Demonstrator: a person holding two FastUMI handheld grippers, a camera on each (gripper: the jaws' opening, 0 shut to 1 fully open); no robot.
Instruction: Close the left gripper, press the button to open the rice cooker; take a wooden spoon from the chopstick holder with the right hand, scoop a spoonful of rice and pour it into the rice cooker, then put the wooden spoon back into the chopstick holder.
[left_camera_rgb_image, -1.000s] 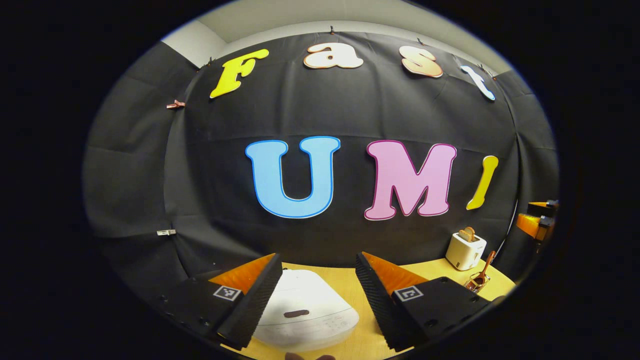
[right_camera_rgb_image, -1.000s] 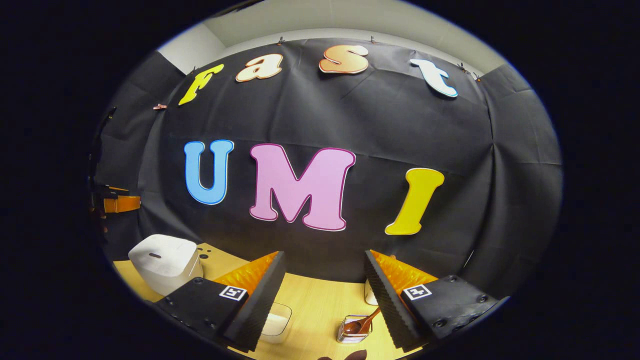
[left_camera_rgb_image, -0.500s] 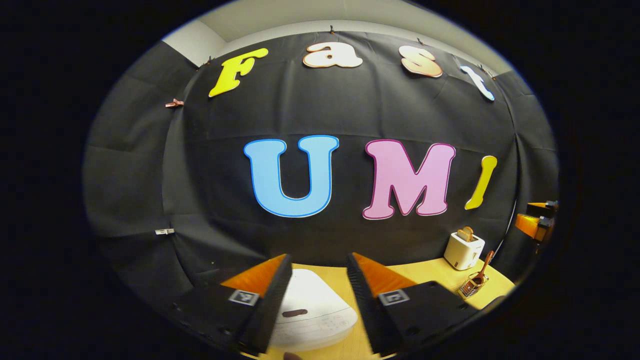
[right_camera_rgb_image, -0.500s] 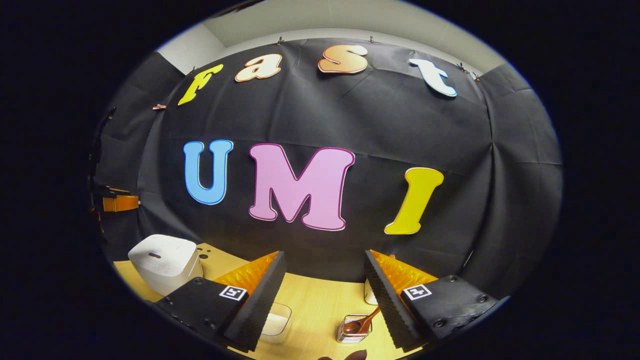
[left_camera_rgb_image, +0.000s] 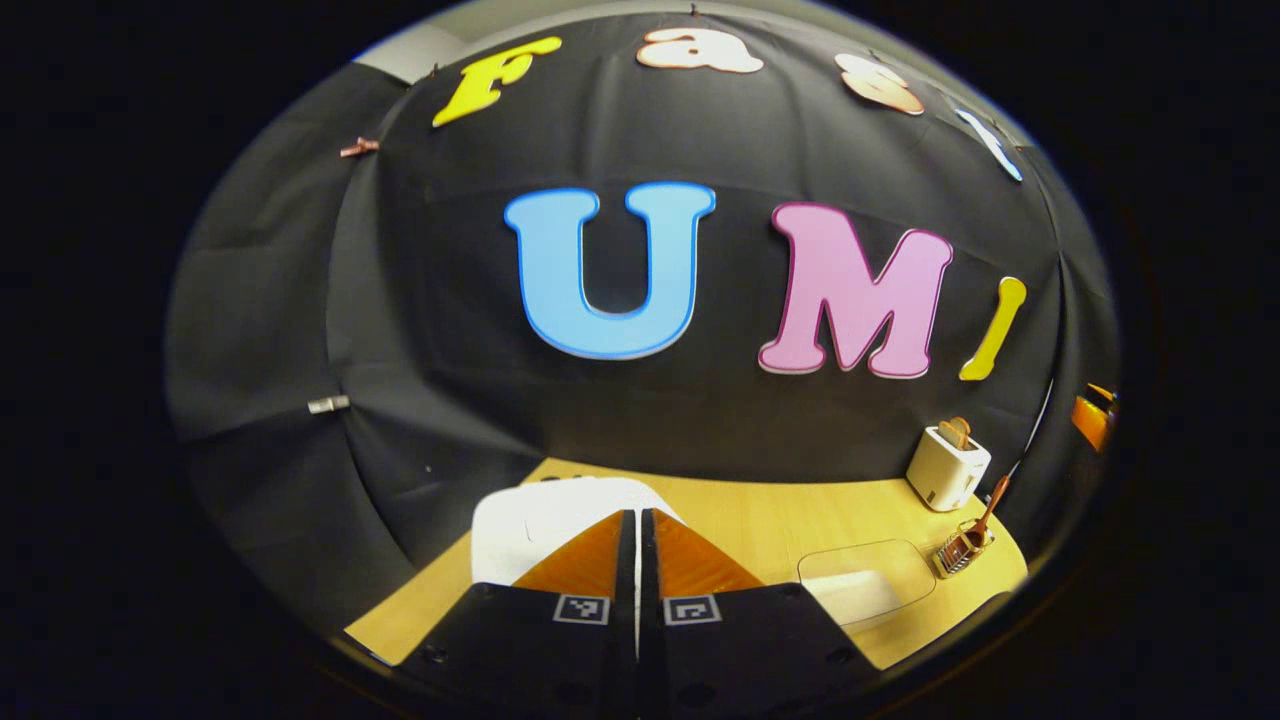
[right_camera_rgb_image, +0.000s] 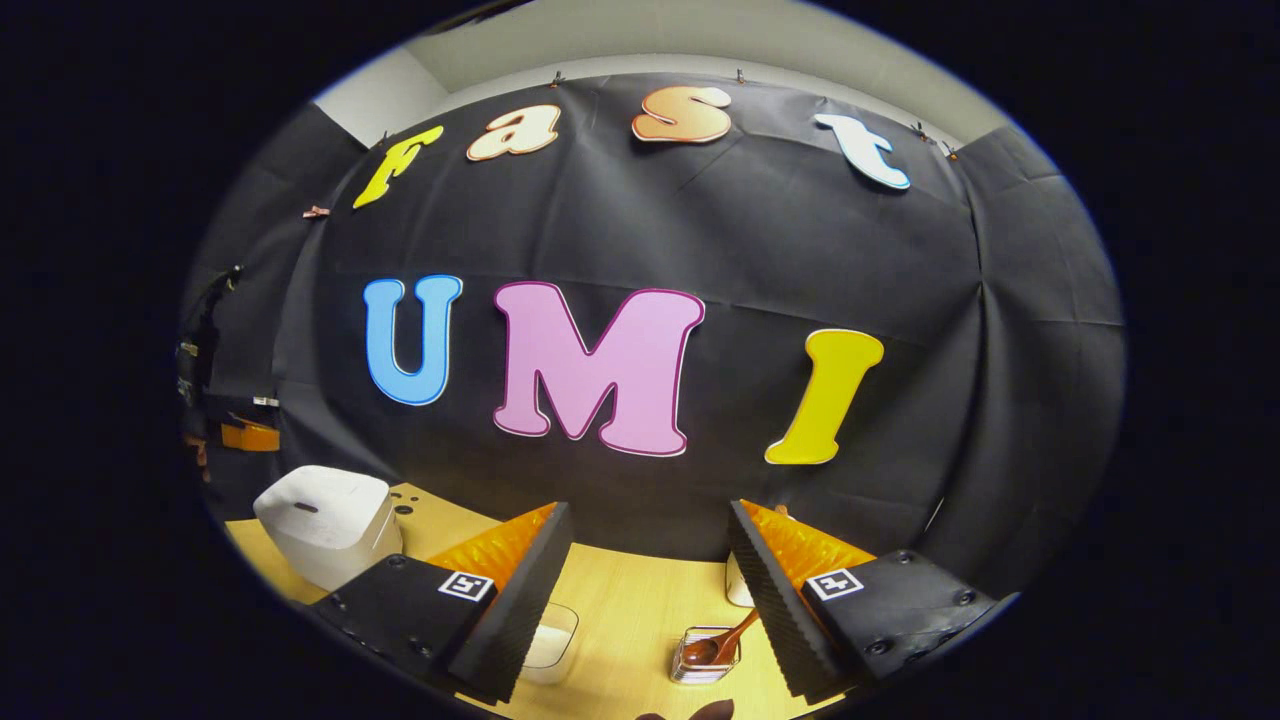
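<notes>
The left gripper (left_camera_rgb_image: 637, 520) has its two fingers brought together with only a thin slit between them, and they hold nothing. It hangs just over the near part of the white rice cooker (left_camera_rgb_image: 545, 515), which stands on the wooden table (left_camera_rgb_image: 780, 515) at its left end; whether the tips touch the cooker I cannot tell. In the right gripper view the cooker's lid is down, so I judge that the closing step is done and the button is not yet pressed.

The right gripper (right_camera_rgb_image: 650, 545) is wide open and empty, above the table and apart from everything. Below and between its fingers stands the chopstick holder (right_camera_rgb_image: 705, 660) with the wooden spoon (right_camera_rgb_image: 718, 645) inside. The spoon leans: its bowl rests low at the holder, and its long handle rises toward the upper right. To the left of the holder is a clear container of rice (right_camera_rgb_image: 548, 645). Taking the spoon, scooping, pouring and returning are all left to do.
</notes>
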